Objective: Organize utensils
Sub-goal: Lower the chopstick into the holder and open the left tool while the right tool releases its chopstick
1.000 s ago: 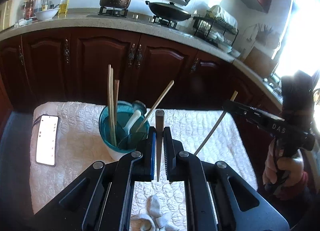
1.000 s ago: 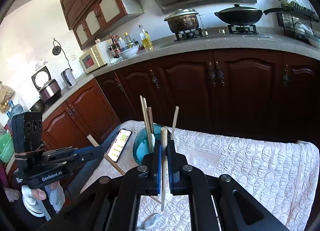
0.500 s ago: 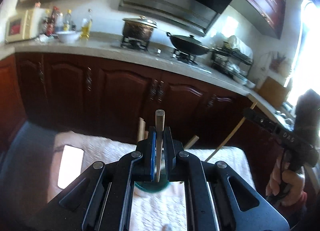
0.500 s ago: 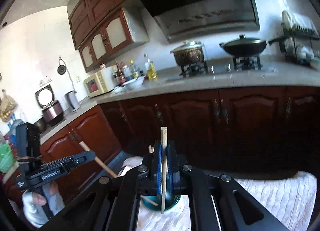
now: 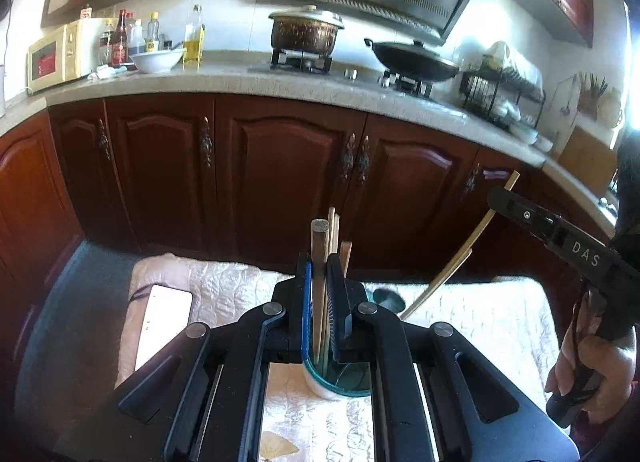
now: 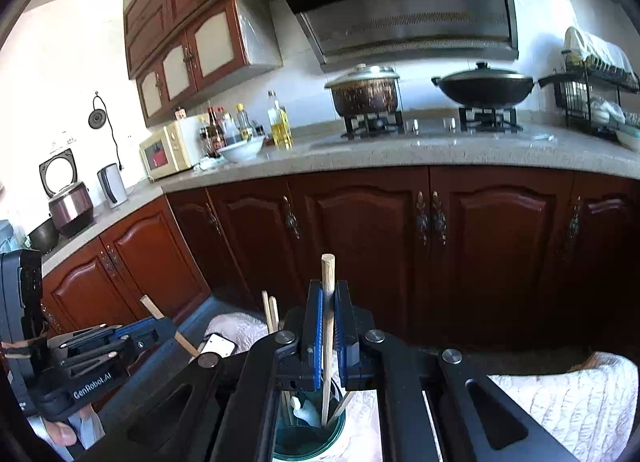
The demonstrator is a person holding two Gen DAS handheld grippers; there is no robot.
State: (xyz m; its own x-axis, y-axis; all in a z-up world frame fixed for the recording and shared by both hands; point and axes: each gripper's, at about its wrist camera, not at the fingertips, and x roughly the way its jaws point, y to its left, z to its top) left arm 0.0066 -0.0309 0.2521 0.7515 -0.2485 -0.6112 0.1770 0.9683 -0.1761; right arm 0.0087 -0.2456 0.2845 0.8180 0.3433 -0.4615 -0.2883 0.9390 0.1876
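A teal cup stands on the white quilted cloth with several chopsticks in it. My left gripper is shut on a brown chopstick held upright, its lower end inside the cup. My right gripper is shut on a pale wooden chopstick, upright, with its tip down in the cup. A white spoon lies in the cup. The right gripper also shows in the left wrist view, the left one in the right wrist view.
A phone lies on the cloth at the left. Dark wooden cabinets stand just behind the table. The counter above holds a pot, a wok, a microwave and a dish rack.
Both grippers rose and tilted up, then came down over the cup. Each chopstick's lower end now sits inside the cup.
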